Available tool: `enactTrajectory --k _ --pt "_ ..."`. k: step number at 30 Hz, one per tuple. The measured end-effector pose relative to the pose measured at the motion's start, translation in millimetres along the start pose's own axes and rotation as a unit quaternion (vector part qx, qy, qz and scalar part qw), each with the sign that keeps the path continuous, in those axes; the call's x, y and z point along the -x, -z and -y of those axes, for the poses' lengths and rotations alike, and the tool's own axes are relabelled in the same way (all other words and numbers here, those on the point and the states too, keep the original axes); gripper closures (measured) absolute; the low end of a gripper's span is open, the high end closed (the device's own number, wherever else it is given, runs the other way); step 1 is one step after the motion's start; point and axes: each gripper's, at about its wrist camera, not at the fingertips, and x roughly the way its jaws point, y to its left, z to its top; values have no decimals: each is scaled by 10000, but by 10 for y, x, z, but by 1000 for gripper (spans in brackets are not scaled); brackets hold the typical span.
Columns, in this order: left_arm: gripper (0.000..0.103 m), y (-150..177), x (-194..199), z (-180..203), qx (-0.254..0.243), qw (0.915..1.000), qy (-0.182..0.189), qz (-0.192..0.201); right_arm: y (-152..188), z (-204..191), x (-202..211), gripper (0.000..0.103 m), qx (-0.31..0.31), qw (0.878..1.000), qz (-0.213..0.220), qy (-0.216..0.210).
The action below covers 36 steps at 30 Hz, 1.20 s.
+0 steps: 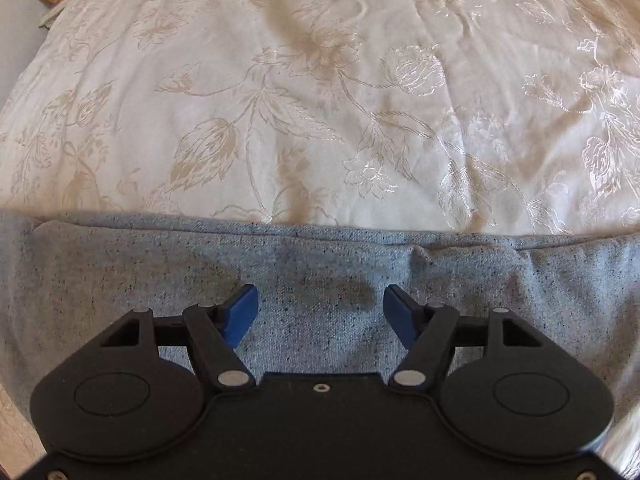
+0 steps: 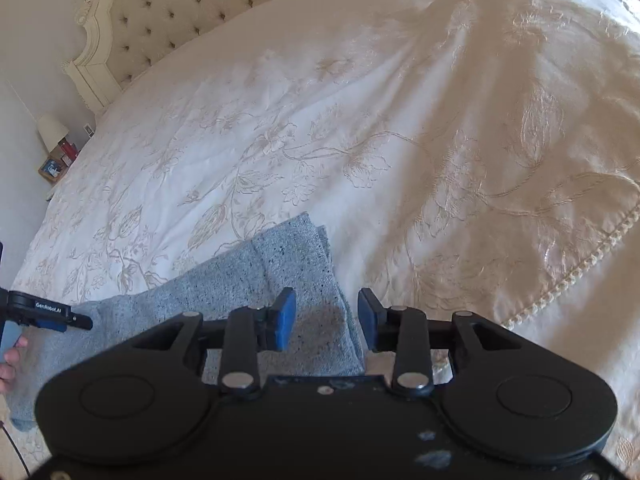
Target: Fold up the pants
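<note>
- Cream flowered bedspread (image 2: 360,120) fills both views, with a tufted headboard (image 2: 180,4) at the far end and a small lamp (image 2: 52,130) off to the left side.
- On it we have the pants (image 2: 256,276), grey-blue speckled cloth, lying as a long band along the near edge of the bed.
- Our left gripper (image 1: 320,312) points steeply down over the middle of the band, jaws wide apart, nothing between them but cloth below; whether the blue pads touch it, we cannot tell.
- Our right gripper (image 2: 326,318) sits at the band's right end, jaws apart and empty, the cloth's side edge running just between them.
- The long axis runs left to right across both grippers, so we judge the next fold goes end over end.
- Nearer that free end is our right hand; the left looks placed to pin the middle.
</note>
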Motion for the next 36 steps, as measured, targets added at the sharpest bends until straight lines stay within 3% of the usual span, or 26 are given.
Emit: enactTrajectory --k 3,9,13,16,21,25,30,36 --pt "32 166 154 -69 74 10000 22 10 -30 224 -236 67 -557 9969 -539 -111" --pt "32 404 369 -127 53 10000 82 -10 232 340 -161 67 -971 9904 -811 -555" --pt "32 477 422 -125 149 9997 200 -81 361 438 -159 66 -1495 9841 -593 -752" --pt "32 463 445 -54 125 9996 247 -78 390 481 -284 65 -2194 9665 -636 -1173" --pt "32 443 508 29 132 9994 311 -29 474 480 -92 66 -2352 9645 -670 -995" --pt "32 453 523 65 104 9994 327 -47 629 416 39 66 -2172 9681 -607 -1094" --pt "33 462 522 143 1 9995 321 -52 584 348 -180 66 -2167 9695 -374 -1085" --pt "33 469 521 235 -17 9993 354 -76 476 388 -351 66 -2759 9556 -47 -1036"
